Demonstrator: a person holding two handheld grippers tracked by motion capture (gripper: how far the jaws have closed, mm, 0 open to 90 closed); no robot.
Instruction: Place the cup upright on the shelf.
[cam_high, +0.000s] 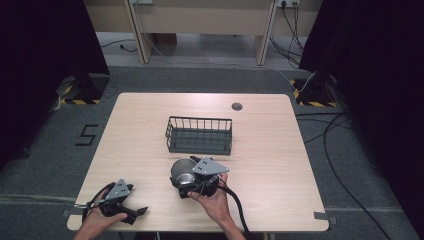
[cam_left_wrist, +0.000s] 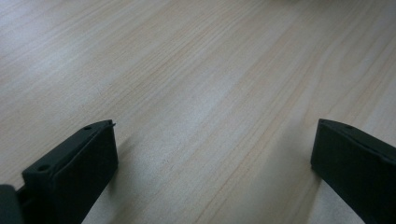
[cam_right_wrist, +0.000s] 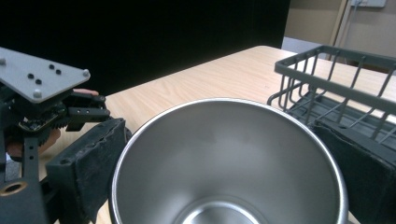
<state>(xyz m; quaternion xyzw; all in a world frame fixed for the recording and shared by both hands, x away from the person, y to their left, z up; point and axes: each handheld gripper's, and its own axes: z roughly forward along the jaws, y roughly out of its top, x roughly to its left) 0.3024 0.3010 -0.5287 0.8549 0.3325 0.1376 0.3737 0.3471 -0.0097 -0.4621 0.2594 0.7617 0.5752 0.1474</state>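
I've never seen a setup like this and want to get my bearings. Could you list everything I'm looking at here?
Light wooden table: one, pale wood grain, centre of the room.
Dark grey wire basket: one, on the table's middle, nothing visible in it.
Shiny round steel bowl: one, silver, near the basket, between the right tool's jaws.
Small grey round cap: one, at the table's far edge.
Black floor cables: several, on the floor to the right.
Left tool: one, black with a grey plate, at the table's near-left edge, jaws apart over bare wood.
Right tool: one, black with a grey plate, closed around the bowl.
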